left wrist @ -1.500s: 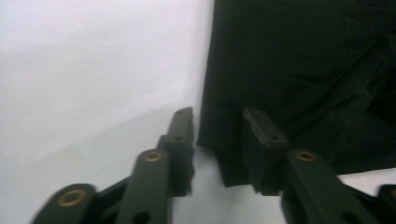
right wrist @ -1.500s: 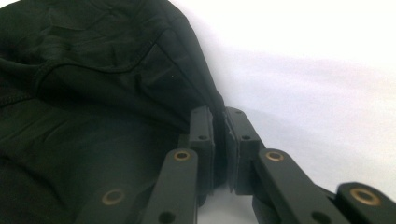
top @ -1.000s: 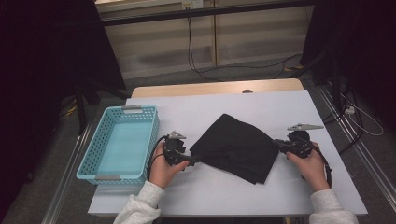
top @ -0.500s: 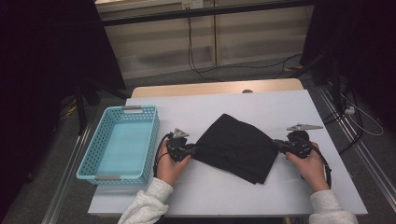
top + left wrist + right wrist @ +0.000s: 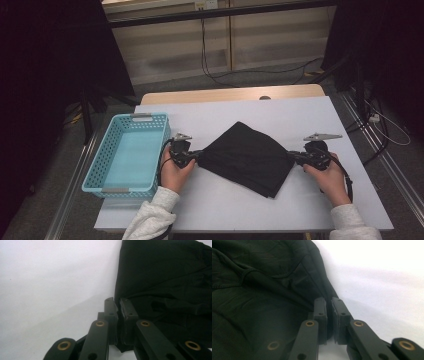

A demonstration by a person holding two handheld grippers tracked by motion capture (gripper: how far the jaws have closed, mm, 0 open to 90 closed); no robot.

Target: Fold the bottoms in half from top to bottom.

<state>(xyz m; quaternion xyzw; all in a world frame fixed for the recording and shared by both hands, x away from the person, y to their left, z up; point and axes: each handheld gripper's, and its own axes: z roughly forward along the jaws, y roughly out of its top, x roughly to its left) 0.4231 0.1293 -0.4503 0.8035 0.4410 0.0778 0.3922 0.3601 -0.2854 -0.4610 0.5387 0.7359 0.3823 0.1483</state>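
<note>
From the high view, a folded black cloth [image 5: 247, 157] lies in the middle of the white bench [image 5: 350, 120], turned cornerwise, with a light-blue basket [image 5: 127, 152] standing empty near its left side. The left gripper [image 5: 196, 156] sits at the cloth's left corner and the right gripper [image 5: 295, 156] at its right corner, each in a hand [image 5: 172, 170] low over the bench.

In the left gripper view, the jaws have just been closing and now stand pressed nearly together, with the cloth's edge [image 5: 121, 293] caught between their tips. The bite looks shallow, so if the cloth is lifted, this corner could slip out and the fold fall open.

In the right gripper view, the jaws pinch a corner of the cloth [image 5: 322, 293] just as narrowly, with a stitched seam [image 5: 244, 272] running across the folds behind. A pull by one hand ahead of the other could drag the cloth across the bench or tug a layer loose.

The gripper views show how little fabric is held; the high view alone shows the basket and the cloth's whole outline.
</note>
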